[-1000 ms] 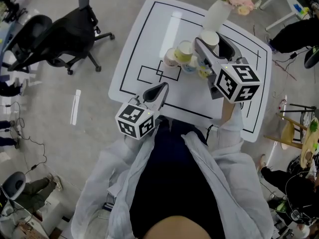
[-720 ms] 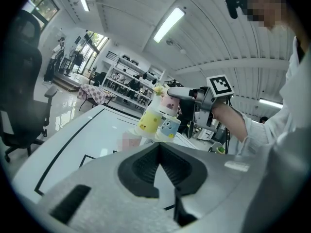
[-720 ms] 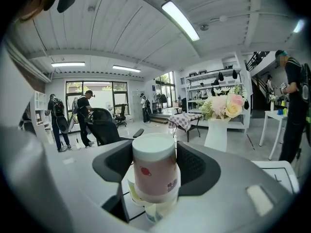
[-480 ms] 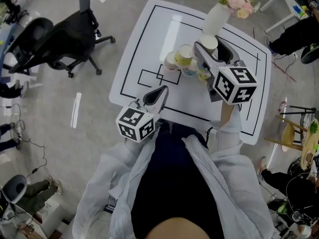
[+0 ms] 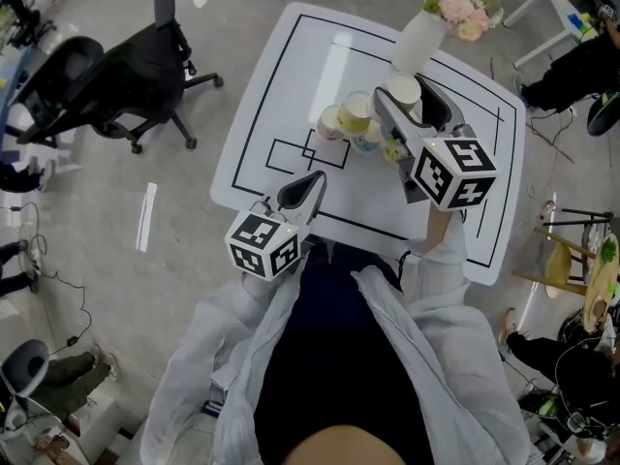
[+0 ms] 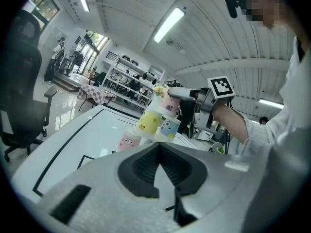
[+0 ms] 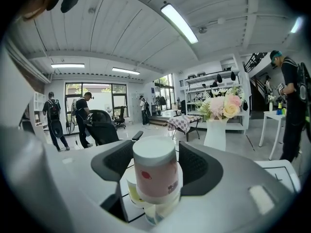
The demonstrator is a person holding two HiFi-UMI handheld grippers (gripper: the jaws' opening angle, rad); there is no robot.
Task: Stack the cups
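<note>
Upside-down paper cups stand grouped on the white table (image 5: 281,76): a pink one (image 5: 331,121), a yellow one (image 5: 356,110) and a blue one (image 5: 369,139). My right gripper (image 5: 405,87) is shut on another pink cup (image 7: 155,171), bottom up, right above the yellow and blue cups. In the left gripper view this pink cup (image 6: 168,102) tops the yellow cup (image 6: 148,121) and the blue cup (image 6: 168,128); I cannot tell whether it rests on them. My left gripper (image 5: 310,174) is shut and empty near the table's front edge, apart from the cups.
A white vase of flowers (image 5: 422,33) stands on the table just beyond the held cup. A black office chair (image 5: 116,76) is on the floor to the left. Wooden chairs and people stand off to the right.
</note>
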